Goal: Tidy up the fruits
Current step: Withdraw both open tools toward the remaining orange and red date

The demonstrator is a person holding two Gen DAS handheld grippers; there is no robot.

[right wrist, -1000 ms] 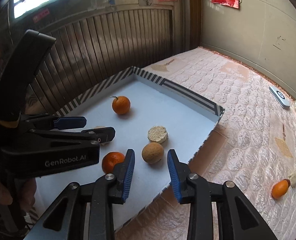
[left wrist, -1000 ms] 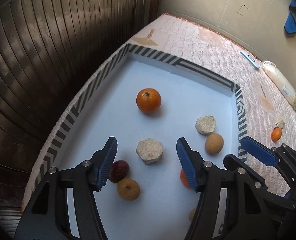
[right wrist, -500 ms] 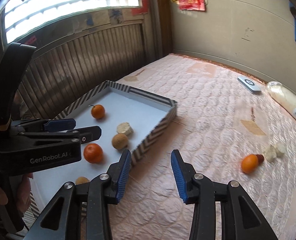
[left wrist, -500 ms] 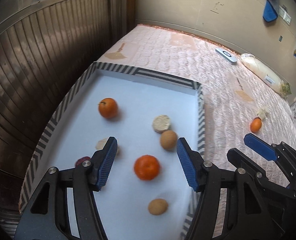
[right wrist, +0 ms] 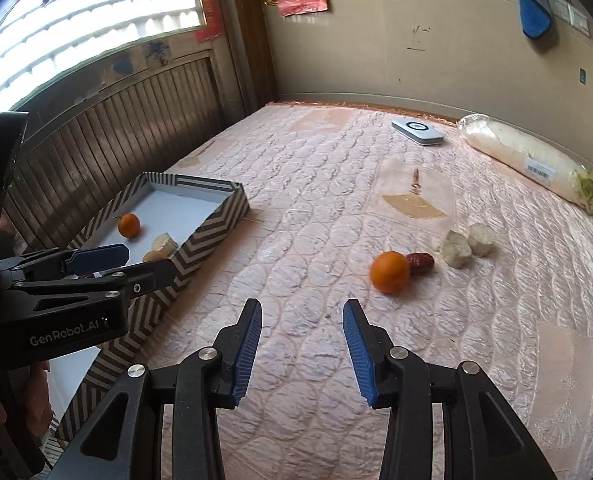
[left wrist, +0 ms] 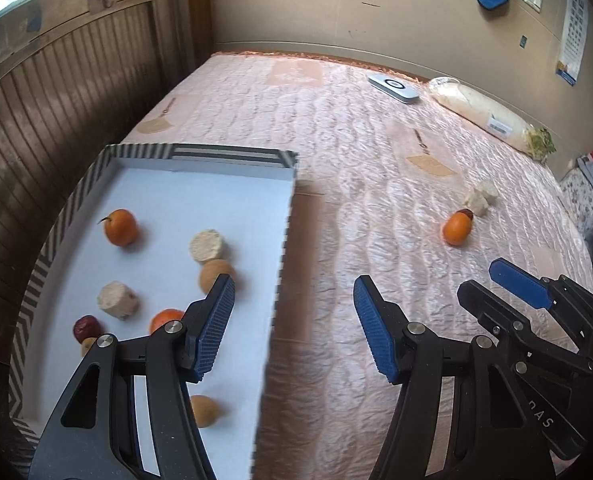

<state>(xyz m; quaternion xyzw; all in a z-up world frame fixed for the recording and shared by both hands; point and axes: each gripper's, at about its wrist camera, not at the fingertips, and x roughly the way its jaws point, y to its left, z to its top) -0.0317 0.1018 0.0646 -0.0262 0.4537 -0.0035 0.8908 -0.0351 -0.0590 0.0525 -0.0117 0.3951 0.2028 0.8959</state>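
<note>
Pink quilt: we saw the mattress (right wrist: 316, 208) spread under everything, and we place the rest by the tray.
Tray: striped walls (right wrist: 212, 232), white floor, at the mattress's left edge against the slatted panel.
Inside the tray: we counted two oranges (left wrist: 120, 227) (left wrist: 164, 319), two pale chunks (left wrist: 207, 245) (left wrist: 117, 301), tan fruits (left wrist: 213, 274) (left wrist: 204, 410) and a dark date (left wrist: 83, 327).
Outside the tray: well to its right we saw a loose orange (right wrist: 390, 272) touching a date (right wrist: 421, 261), with two pale chunks (right wrist: 457, 249) (right wrist: 481, 240) just beyond.
Left gripper (left wrist: 294, 326): jaws wide with nothing between them, hanging over the tray's right wall.
Right gripper (right wrist: 302, 350): jaws apart and empty, over bare quilt right of the tray, short of the loose orange.
Far from the tray: we noted a white device (right wrist: 417, 131) and a bagged vegetable (right wrist: 528, 160) along the wall.
</note>
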